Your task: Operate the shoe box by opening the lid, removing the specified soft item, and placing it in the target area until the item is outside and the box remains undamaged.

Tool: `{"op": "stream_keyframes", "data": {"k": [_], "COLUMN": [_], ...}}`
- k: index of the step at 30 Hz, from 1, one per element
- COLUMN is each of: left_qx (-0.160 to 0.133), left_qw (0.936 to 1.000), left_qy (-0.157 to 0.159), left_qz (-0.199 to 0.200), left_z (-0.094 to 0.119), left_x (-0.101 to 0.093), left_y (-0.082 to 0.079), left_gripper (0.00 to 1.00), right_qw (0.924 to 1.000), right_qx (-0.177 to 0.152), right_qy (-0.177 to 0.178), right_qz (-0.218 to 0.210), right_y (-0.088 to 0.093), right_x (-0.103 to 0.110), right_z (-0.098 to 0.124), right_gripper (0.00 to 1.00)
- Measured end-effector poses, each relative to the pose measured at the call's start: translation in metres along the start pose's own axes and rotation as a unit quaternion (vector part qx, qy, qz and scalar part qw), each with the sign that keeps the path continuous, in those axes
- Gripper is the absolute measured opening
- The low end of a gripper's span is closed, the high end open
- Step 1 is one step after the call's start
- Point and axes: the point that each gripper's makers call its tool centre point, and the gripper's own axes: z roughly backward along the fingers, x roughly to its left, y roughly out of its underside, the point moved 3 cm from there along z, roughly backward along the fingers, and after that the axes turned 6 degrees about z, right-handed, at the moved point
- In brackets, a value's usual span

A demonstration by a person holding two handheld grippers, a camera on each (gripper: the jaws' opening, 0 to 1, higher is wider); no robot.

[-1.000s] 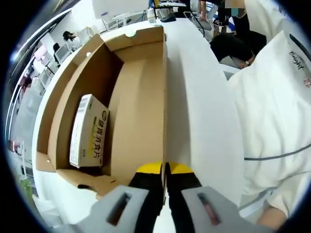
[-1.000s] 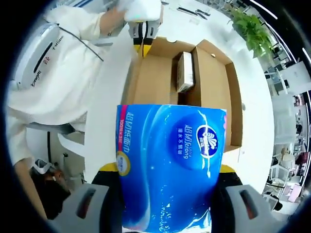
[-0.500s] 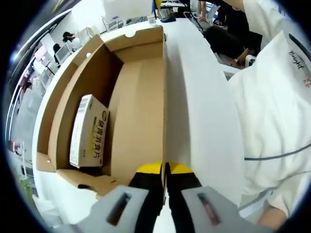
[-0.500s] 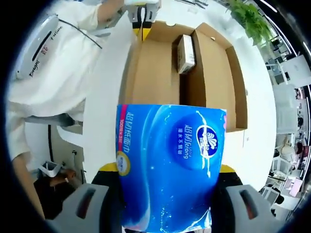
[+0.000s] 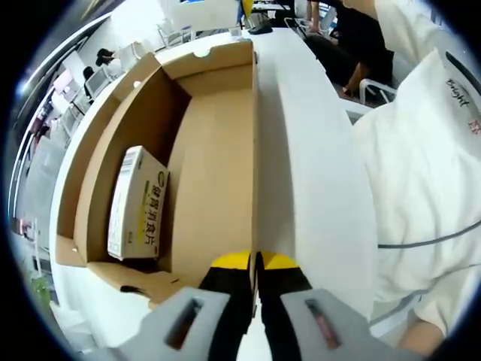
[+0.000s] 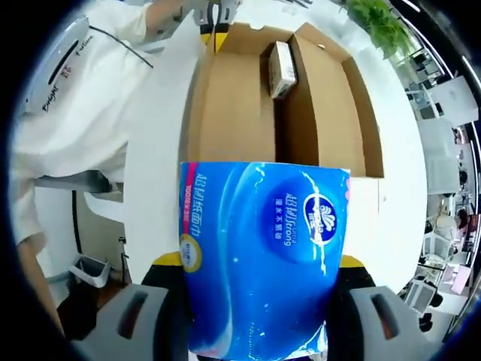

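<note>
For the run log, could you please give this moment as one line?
right gripper: holds blue pack | left gripper: pinches box edge | lid: open

In the right gripper view the blue tissue pack point(image 6: 263, 259), clamped in the right gripper point(image 6: 259, 301), now sits farther back from the open cardboard box point(image 6: 225, 105); more of the box's floor and the white surface point(image 6: 154, 165) shows beyond it.

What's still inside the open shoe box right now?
One small white carton lies against the side wall of the shoe box. The floor beneath the carton is covered, so anything under it stays hidden.
</note>
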Motion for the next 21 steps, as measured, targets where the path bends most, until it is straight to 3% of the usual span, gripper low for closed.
{"op": "stream_keyframes", "data": {"k": [21], "left_qx": [-0.001], "left_qw": [1.0], "left_qy": [-0.001], "left_qz": [0.0], "left_z": [0.0], "left_x": [0.007], "left_y": [0.0], "left_gripper": [0.02], "right_qw": [0.9998], "right_qx": [0.003], "right_qy": [-0.012], "right_qz": [-0.013], "right_y": [0.019], "right_x": [0.012], "right_z": [-0.022], "right_gripper": [0.71]}}
